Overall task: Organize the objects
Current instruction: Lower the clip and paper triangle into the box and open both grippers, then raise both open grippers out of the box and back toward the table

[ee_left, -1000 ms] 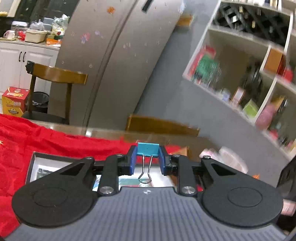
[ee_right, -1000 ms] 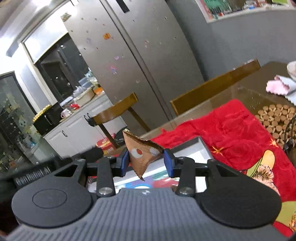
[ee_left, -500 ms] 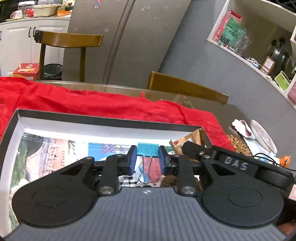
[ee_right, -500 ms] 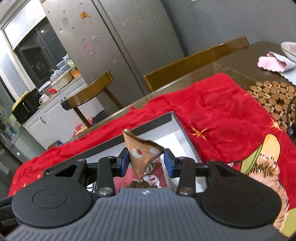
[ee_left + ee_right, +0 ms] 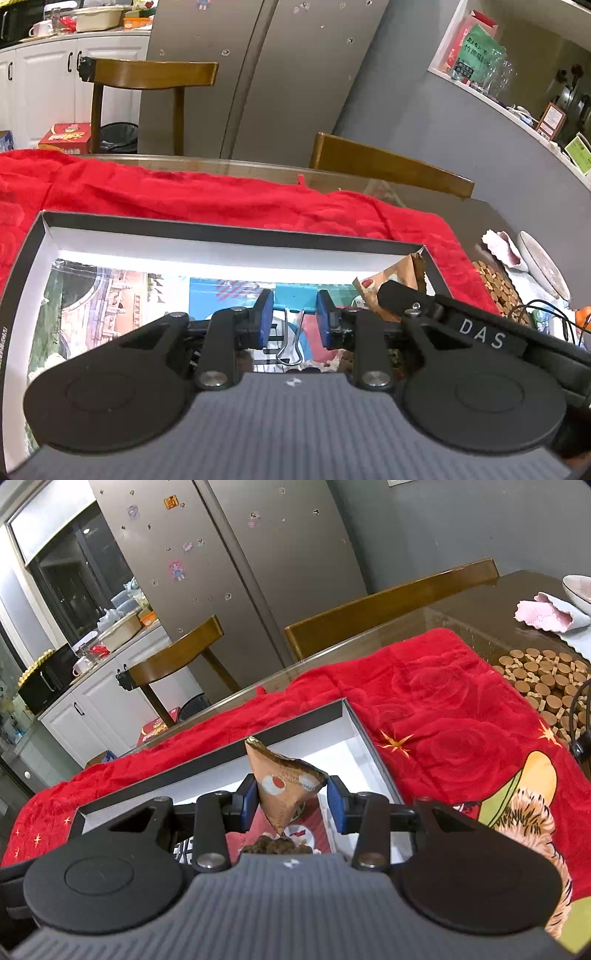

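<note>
Left gripper clenched on a teal binder clip, wire handles dangling toward the camera, held over the open shallow box on the red blanket, likely so the clip drops inside rather than onto cloth. Printed cards line the box floor below. Further right, right gripper pinching a brown triangular snack packet by its sides, point down, above the same box's right end, apparently poised for release beside the clip. Nothing let go yet.
</note>
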`<state>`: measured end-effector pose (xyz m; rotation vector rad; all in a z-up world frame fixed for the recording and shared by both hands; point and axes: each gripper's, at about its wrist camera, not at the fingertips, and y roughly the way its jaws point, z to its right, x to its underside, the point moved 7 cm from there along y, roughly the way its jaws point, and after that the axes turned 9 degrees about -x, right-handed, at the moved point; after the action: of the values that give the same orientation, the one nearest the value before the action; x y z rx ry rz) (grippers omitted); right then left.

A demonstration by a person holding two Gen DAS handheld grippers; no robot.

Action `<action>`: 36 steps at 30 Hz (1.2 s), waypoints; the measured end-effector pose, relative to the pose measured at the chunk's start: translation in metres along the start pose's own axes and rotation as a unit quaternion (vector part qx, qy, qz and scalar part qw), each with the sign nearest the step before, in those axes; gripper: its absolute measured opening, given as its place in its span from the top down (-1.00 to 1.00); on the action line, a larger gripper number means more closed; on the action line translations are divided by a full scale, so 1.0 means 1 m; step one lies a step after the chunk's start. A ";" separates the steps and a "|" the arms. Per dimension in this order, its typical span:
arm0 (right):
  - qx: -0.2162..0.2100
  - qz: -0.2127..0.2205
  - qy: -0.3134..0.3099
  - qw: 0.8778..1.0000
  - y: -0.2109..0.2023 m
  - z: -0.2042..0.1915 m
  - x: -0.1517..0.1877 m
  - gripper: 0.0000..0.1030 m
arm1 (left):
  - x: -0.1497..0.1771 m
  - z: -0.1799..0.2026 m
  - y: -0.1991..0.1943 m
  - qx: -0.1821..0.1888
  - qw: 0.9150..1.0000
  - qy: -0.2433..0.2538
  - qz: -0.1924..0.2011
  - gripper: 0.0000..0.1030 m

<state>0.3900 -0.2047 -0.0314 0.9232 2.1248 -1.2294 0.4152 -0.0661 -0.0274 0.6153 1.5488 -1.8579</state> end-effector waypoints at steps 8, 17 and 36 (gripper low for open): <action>-0.001 -0.004 -0.001 1.000 -0.001 0.002 0.000 0.15 | 0.001 0.001 0.000 -0.009 1.000 0.011 -0.002 0.43; 0.002 -0.006 0.001 1.000 -0.001 0.005 0.001 0.14 | 0.000 0.003 0.000 -0.022 1.000 0.022 0.000 0.43; -0.091 0.050 0.048 0.993 -0.043 -0.004 -0.028 -0.56 | -0.024 -0.007 -0.038 0.000 0.999 0.008 0.035 -0.30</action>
<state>0.3745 -0.2248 0.0137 1.0114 2.1942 -0.9433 0.4040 -0.0509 0.0145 0.6773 1.5171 -1.8056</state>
